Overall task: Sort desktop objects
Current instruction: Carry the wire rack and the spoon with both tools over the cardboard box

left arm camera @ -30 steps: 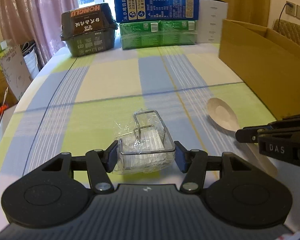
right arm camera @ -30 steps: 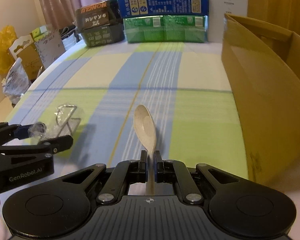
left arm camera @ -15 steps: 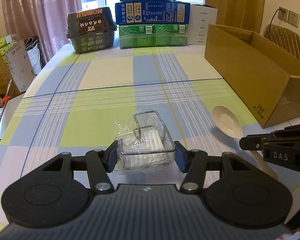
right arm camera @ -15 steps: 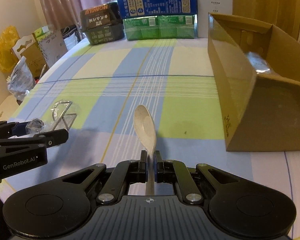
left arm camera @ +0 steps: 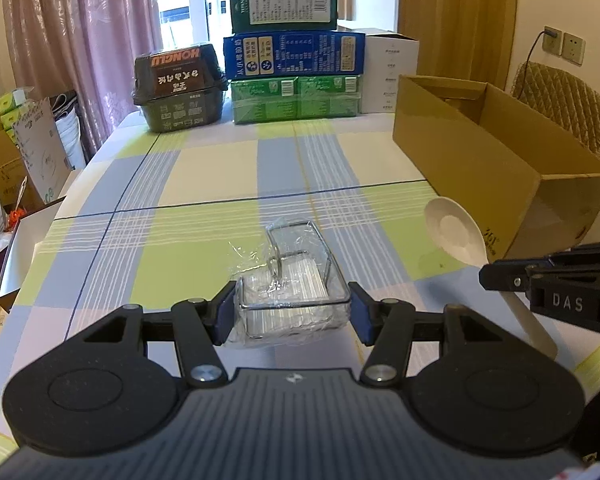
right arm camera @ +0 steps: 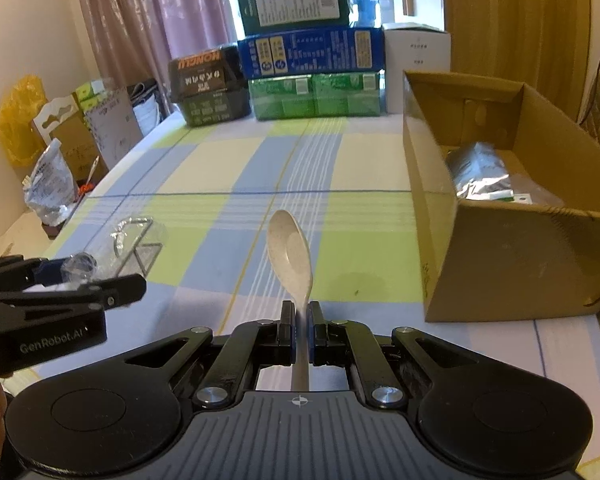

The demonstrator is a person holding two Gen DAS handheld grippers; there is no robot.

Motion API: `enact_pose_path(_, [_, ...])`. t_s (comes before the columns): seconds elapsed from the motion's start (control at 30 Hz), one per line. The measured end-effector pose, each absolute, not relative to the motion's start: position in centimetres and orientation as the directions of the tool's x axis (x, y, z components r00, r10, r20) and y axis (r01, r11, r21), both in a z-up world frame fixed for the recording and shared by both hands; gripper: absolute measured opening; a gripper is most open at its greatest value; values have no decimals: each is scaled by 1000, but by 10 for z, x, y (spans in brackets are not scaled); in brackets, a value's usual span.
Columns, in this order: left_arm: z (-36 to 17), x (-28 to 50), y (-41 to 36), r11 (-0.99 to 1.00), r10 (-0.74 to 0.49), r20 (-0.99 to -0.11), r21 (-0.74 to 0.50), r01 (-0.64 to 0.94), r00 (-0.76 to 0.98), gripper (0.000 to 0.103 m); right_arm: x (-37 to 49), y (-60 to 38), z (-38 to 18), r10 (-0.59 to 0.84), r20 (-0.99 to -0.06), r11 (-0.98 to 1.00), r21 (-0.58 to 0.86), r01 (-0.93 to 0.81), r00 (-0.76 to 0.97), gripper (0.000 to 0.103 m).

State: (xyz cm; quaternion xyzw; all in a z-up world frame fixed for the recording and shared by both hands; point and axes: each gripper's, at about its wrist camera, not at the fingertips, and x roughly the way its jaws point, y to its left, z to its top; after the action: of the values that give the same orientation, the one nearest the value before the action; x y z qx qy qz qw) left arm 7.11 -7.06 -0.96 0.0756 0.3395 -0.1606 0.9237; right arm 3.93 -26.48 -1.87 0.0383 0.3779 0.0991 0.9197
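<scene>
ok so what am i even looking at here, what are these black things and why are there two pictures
There is no robot here: a person holds a two-finger gripper in each hand, and each carries a camera looking forward along its fingers. That gives two pictures of one moment.

In the left wrist view, the left gripper holds a small wire rack wrapped in clear plastic. In the right wrist view, the right gripper pinches the handle of a pale spoon.

Below is a table with a checked cloth. An open cardboard box stands on the right with a silver bag inside. Stacked boxes line the far edge.
</scene>
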Motion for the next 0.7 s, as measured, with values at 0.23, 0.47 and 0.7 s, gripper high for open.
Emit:
enact_pose_path(0.23, [0, 59, -82, 930, -266, -644, 25, 368, 717, 52, 25, -277, -2, 203, -664, 979, 150, -139, 720, 2])
enact_pose_path(0.47, [12, 50, -100, 917, -296, -630, 22, 397, 718, 52, 9, -302, 18, 171, -635, 984, 146, -100, 753, 2])
enact_pose_path(0.7, [25, 47, -125, 898, -336, -612, 22, 440, 716, 52, -3, -329, 40, 111, -592, 992, 117, -51, 799, 2])
